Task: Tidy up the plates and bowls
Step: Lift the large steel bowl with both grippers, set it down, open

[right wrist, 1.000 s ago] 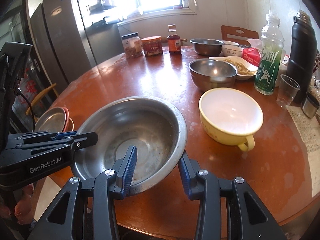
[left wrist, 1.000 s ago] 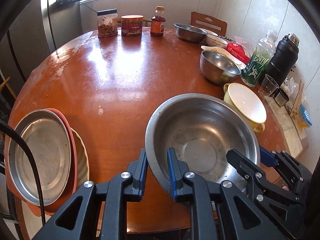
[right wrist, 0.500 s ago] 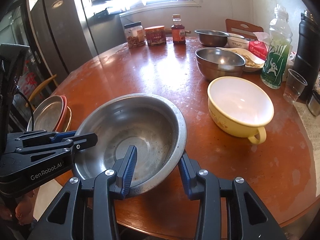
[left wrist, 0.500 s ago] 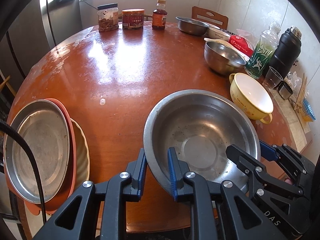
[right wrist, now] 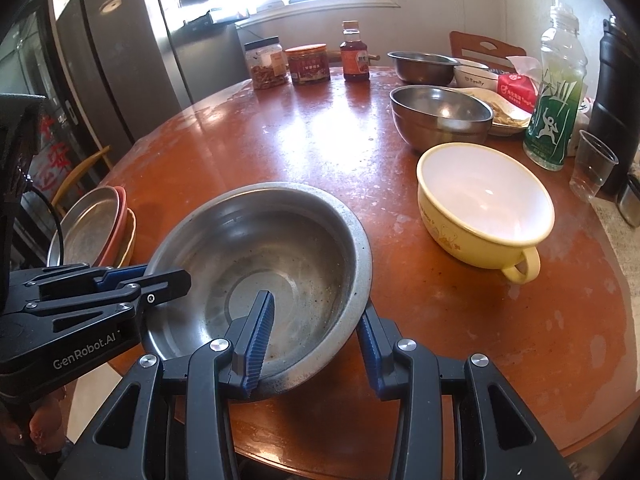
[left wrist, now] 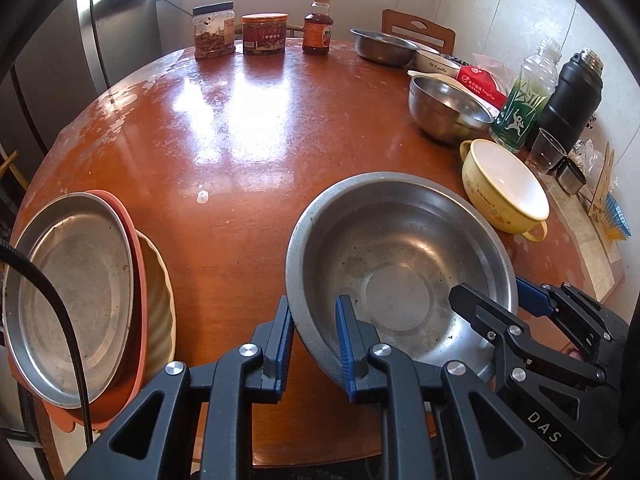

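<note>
A large steel bowl (left wrist: 400,264) is held over the near part of the round brown table (left wrist: 248,128). My left gripper (left wrist: 314,344) is shut on its near-left rim. My right gripper (right wrist: 316,344) is shut on its near-right rim; the bowl also shows in the right wrist view (right wrist: 272,264). A stack of plates (left wrist: 76,296), steel on top of an orange and a cream one, sits at the table's left edge. A yellow handled bowl (right wrist: 484,204) stands to the right, with a smaller steel bowl (right wrist: 440,116) behind it.
Two jars (left wrist: 214,30) and a sauce bottle (left wrist: 317,24) stand at the far edge. Another steel bowl (left wrist: 382,46), a white bowl, a green bottle (right wrist: 556,96), a black flask (left wrist: 568,100) and a plastic cup (right wrist: 592,168) crowd the right side. A fridge (right wrist: 120,60) stands at the left.
Both grippers have lifted the large steel bowl a little and carried it forward over the table; the far objects look nearer. The grips on the rim are unchanged.
</note>
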`<state>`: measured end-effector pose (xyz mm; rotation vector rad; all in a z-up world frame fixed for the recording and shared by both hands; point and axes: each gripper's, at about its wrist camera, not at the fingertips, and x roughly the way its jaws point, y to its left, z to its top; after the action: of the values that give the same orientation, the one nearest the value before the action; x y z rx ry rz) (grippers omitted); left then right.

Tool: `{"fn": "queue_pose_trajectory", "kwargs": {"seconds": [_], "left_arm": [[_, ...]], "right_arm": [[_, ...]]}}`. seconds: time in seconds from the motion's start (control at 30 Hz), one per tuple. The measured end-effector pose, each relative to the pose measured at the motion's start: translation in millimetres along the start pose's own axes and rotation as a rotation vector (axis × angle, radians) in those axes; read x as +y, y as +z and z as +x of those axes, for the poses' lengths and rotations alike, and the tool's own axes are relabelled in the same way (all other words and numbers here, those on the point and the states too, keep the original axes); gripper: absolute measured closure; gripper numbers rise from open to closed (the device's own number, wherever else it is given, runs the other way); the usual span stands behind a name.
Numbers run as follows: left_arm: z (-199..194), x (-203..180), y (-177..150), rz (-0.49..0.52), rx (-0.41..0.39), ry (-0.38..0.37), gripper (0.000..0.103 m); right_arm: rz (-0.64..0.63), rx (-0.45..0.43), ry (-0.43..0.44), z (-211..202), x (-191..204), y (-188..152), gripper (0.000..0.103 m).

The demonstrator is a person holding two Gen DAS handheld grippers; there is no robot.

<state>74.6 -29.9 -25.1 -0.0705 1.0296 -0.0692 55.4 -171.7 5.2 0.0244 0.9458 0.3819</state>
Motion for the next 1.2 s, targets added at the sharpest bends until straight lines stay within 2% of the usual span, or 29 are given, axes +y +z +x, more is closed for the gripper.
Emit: {"fn": "queue_pose_trajectory", "kwargs": {"seconds": [0.6, 0.73, 0.83, 0.97, 1.2], "left_arm": [[-1.1, 0.0, -2.8, 0.004, 0.005, -0.006, 0.081], [-0.4, -1.2, -3.4, 0.011, 0.012, 0.009, 0.069], [-0.8, -2.7, -4.1, 0.016, 0.013, 0.004, 0.068], [-5.1, -4.8, -3.9, 0.024, 0.001, 0.005, 0.067], [-18.1, -5.7, -0.8, 0.019, -0.023, 0.007, 0.056]], "right_arm": [[0.018, 0.011, 0.019, 0.8, 0.9, -1.6, 0.057], [0.026, 0.014, 0.021, 0.5, 0.7, -1.6, 0.057], [0.031, 0.015, 0.018, 0.2, 0.3, -1.9, 0.057], [0.043, 0.0, 0.011, -3.5, -1.8, -1.6, 0.05], [0.074, -0.03, 0.004, -12.5, -10.4, 2.5, 0.048]]}}
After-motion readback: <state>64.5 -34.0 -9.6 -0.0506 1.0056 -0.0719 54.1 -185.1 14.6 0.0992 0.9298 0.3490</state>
